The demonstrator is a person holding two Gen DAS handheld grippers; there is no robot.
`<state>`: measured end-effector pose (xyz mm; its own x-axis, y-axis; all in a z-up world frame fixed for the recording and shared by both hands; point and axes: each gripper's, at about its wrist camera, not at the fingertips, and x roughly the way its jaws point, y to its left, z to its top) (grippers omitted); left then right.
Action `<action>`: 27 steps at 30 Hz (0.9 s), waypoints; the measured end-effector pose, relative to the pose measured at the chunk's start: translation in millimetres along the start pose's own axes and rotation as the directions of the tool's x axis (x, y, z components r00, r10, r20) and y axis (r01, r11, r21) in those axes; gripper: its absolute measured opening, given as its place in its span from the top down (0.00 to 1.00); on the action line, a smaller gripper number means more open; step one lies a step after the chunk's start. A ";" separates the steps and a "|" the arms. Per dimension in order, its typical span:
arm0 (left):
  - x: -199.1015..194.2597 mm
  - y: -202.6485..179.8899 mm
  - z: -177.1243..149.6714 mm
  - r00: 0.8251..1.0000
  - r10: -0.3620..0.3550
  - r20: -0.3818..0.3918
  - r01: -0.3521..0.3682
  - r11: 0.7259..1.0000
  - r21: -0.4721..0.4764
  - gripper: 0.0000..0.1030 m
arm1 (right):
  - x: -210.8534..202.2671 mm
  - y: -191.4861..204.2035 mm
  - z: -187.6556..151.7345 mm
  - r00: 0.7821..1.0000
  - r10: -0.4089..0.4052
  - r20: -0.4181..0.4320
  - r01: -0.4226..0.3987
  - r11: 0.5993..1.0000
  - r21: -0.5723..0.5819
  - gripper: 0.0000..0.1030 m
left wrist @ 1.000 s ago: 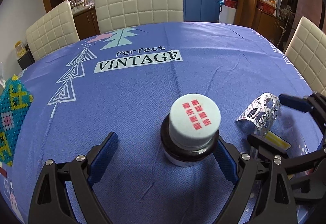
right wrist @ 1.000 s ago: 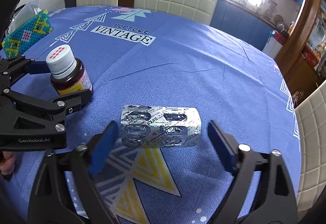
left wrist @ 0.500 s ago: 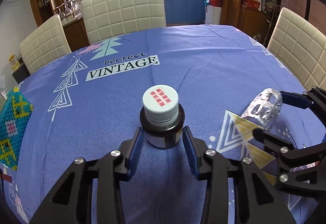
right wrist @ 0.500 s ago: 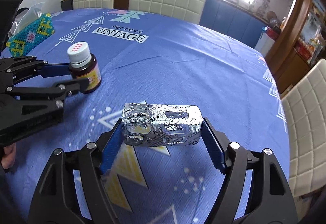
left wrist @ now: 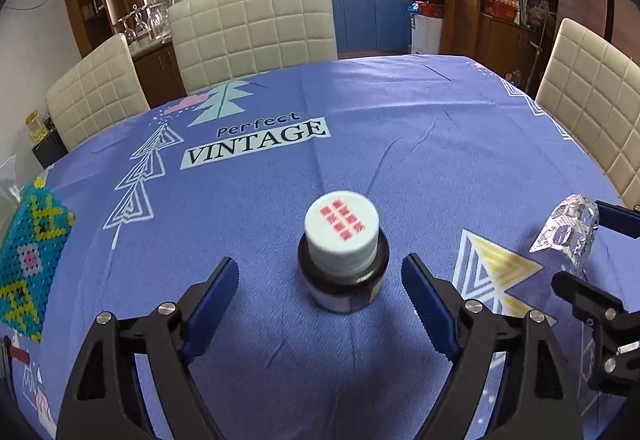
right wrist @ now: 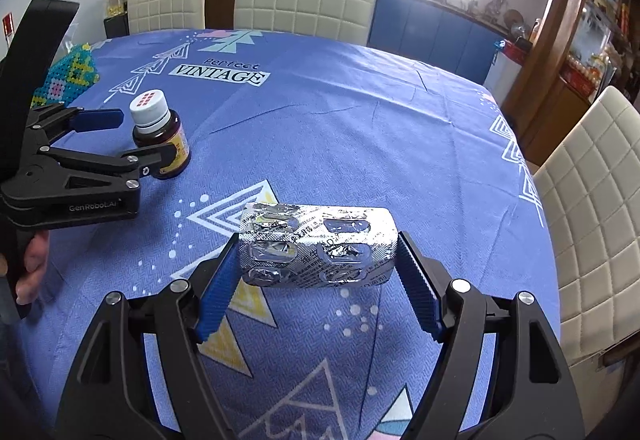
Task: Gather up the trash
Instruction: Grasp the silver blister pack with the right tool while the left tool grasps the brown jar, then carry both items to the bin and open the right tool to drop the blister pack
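Observation:
A dark brown medicine bottle (left wrist: pixel 342 272) with a white cap printed in red stands upright on the blue tablecloth (left wrist: pixel 400 144). My left gripper (left wrist: pixel 320 292) is open, its blue pads on either side of the bottle with gaps, not touching. The bottle also shows in the right wrist view (right wrist: pixel 160 136), between the left gripper's fingers (right wrist: pixel 100 120). My right gripper (right wrist: pixel 318 272) is shut on an empty silver blister pack (right wrist: pixel 316 244), held bowed above the cloth. The pack shows at the right of the left wrist view (left wrist: pixel 570 234).
A beaded turquoise mat (left wrist: pixel 28 260) lies at the table's left edge, seen too in the right wrist view (right wrist: pixel 68 74). Cream padded chairs (left wrist: pixel 252 28) stand around the far and right sides (right wrist: pixel 592 208). Cabinets and a counter are behind.
My left gripper was shut around the bottle half a second ago and is now open, the bottle standing free. My right gripper closed on the blister pack and lifted it.

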<state>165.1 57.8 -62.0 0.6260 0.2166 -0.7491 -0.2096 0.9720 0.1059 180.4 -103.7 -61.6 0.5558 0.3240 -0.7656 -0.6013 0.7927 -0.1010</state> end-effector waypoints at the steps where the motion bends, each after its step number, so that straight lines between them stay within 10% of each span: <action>1: 2.0 -0.5 1.6 1.000 -0.001 0.004 0.001 1.000 0.002 0.21 | 2.7 0.1 1.3 1.000 0.000 -0.002 0.000 1.000 -0.001 0.28; 6: 11.4 -2.6 5.3 1.000 -0.008 0.008 0.008 1.000 0.020 0.22 | 13.3 -2.1 5.3 1.000 -0.003 -0.013 0.003 1.000 -0.005 0.28; 11: 17.8 -4.5 5.5 0.999 -0.027 -0.025 0.028 0.999 0.037 0.57 | 17.3 -7.2 4.4 1.000 -0.001 -0.019 0.001 1.000 0.006 0.28; 27: -35.2 -28.9 -14.3 0.998 -0.070 0.000 0.070 0.995 0.070 0.57 | -21.5 1.1 -0.8 1.000 -0.011 0.016 0.012 0.999 -0.041 0.28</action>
<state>138.4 20.8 -48.1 0.6395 0.1480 -0.7544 -0.1119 0.9888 0.0991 167.3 -110.2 -45.9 0.5715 0.3232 -0.7543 -0.6175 0.7748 -0.1359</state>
